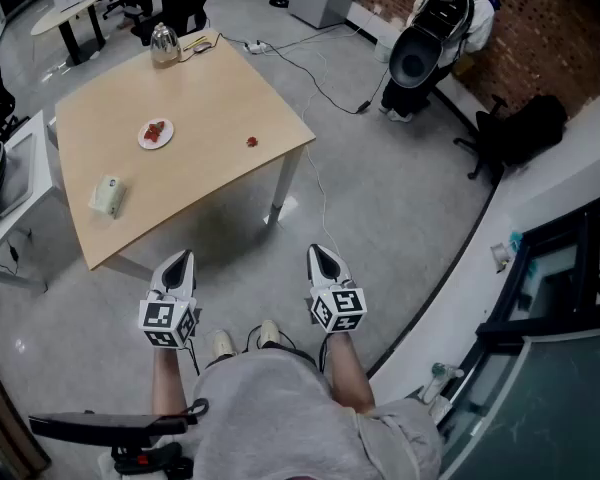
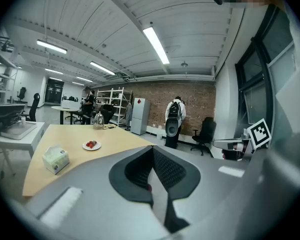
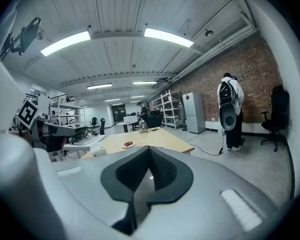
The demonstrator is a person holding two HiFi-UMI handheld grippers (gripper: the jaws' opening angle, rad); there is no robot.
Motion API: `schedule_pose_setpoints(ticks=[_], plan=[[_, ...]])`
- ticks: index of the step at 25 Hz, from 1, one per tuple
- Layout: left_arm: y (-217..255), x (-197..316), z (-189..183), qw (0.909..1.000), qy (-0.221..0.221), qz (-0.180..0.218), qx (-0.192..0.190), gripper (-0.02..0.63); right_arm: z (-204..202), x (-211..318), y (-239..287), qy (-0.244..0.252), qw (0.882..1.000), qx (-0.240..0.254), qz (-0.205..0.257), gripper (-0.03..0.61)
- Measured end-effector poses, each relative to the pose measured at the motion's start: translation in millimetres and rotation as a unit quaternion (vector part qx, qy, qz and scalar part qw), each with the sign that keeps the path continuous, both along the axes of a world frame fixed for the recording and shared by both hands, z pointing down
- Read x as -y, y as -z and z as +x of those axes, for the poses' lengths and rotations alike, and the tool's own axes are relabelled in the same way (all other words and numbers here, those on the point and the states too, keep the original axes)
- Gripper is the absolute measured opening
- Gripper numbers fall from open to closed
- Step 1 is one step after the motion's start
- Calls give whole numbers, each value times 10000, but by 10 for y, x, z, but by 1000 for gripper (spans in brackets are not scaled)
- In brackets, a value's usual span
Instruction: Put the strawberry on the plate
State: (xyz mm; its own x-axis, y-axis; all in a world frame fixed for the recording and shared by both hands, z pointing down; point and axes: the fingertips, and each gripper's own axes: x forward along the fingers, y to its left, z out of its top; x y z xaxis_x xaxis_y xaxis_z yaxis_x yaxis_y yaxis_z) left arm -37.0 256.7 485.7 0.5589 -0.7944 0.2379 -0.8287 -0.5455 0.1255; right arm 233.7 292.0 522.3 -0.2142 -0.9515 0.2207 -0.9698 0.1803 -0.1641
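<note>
A single strawberry point(image 1: 251, 141) lies on the light wooden table point(image 1: 210, 98), near its right edge. To its left stands a small white plate point(image 1: 155, 133) that holds red strawberries; the plate point(image 2: 91, 145) also shows far off in the left gripper view, and the plate point(image 3: 128, 144) in the right gripper view. My left gripper point(image 1: 177, 268) and right gripper point(image 1: 323, 261) hang over the floor in front of the table, well short of it. Both point toward the table with their jaws together and nothing between them, as the left gripper point(image 2: 152, 156) and the right gripper point(image 3: 150, 159) show in their own views.
A tissue box point(image 1: 107, 195) lies at the table's front left and a metal kettle point(image 1: 164, 43) at its far corner. A cable point(image 1: 320, 88) runs over the floor right of the table. A person with a backpack point(image 1: 448, 18) and an office chair point(image 1: 520, 128) stand by the brick wall.
</note>
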Motion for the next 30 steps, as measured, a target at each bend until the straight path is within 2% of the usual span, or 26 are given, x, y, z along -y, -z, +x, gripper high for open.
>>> schedule_pose_setpoints(ticks=[10,17,21,25,30], plan=[[40,-38,300,9999,138,52,-24,20,269,21,94,177,9997,96,134,6],[-50,-141,528,9993,345,47,-123,20,440,73,64,472,9987,116,158,8],[-57,-156,610,9992,401,27,-42,20,423,113,37,667,9976,159,99,6],[-72,-32,647,9989,465,-17,-112,20,434,241,-15,728,9973,55,79,6],[-184,320,702,9991,410,-63,2,20,473,582,-141,692,9976,75,4,6]])
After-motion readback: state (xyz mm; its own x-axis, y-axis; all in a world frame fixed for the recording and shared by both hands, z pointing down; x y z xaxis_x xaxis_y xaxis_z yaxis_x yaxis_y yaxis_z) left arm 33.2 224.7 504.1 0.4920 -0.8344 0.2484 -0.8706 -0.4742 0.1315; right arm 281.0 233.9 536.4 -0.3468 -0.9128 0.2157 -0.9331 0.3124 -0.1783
